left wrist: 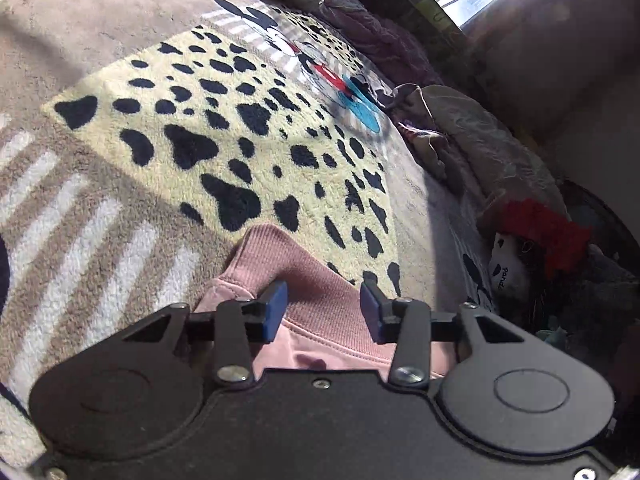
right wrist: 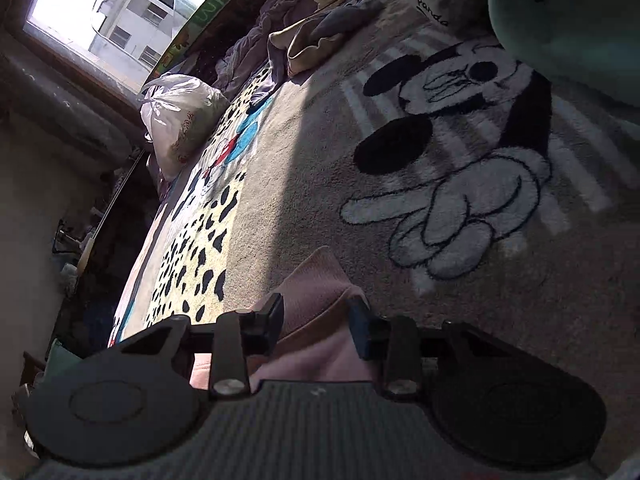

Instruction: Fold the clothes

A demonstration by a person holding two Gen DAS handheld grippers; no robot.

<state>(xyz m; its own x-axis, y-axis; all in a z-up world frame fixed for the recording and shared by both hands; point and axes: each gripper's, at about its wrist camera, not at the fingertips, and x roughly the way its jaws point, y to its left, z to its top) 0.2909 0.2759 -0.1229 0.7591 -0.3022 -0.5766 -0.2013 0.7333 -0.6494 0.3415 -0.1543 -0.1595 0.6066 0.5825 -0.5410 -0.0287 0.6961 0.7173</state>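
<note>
Cartoon-mouse blanket (right wrist: 460,168), tied plastic bag (right wrist: 180,120), crumpled bedding (left wrist: 460,140), window (right wrist: 100,12).

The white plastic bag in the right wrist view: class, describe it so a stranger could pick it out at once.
Start at the bright window at upper left. Just below its sill, at the far edge of the cartoon-print blanket, sits the white plastic bag, knotted at the top and bulging. Unlike the soft crumpled clothes piled farther along, it is shiny and crinkled, with faint red print.

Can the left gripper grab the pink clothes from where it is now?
Probably yes. The left gripper is open, and the pink garment lies right between its blue pads, with its ribbed hem poking out ahead. Nothing sits in the way; whether the pads already touch the cloth is unclear.
</note>
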